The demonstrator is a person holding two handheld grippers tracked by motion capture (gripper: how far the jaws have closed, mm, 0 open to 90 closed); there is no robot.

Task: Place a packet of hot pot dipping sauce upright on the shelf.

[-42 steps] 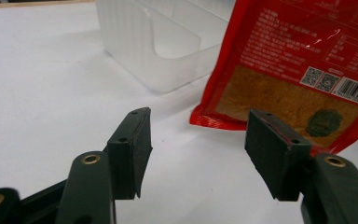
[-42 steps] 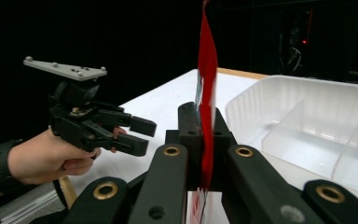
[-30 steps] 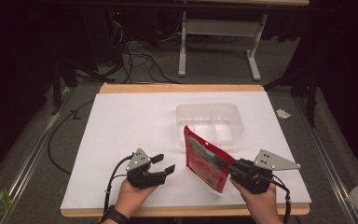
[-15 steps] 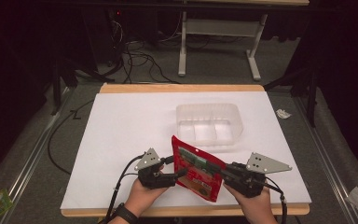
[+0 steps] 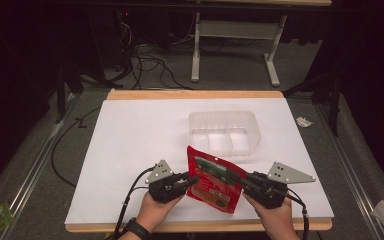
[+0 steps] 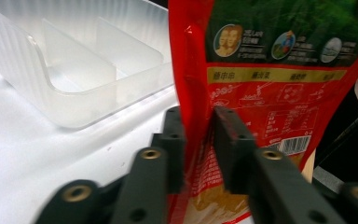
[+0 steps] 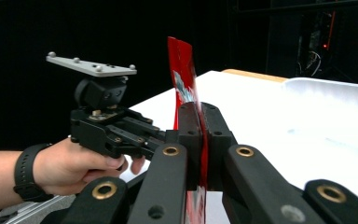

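A red snack pouch (image 5: 212,179) is held upright over the near edge of the white table (image 5: 130,150), between my two grippers. My right gripper (image 5: 242,181) is shut on the pouch's right edge; in the right gripper view its jaws (image 7: 200,109) pinch the thin red pouch (image 7: 179,65). My left gripper (image 5: 192,179) meets the pouch's left edge. In the left gripper view its jaws (image 6: 198,116) stand close on either side of the pouch (image 6: 279,93) and press its edge.
A clear plastic container (image 5: 223,131) with dividers sits just beyond the pouch, its compartments bare (image 6: 74,70). A crumpled scrap (image 5: 304,121) lies off the table's right edge. Cables and desk legs fill the dark floor behind.
The right gripper has carried the pouch left and toward the near edge. The left gripper has moved right to the pouch and its jaws have come together on its edge.
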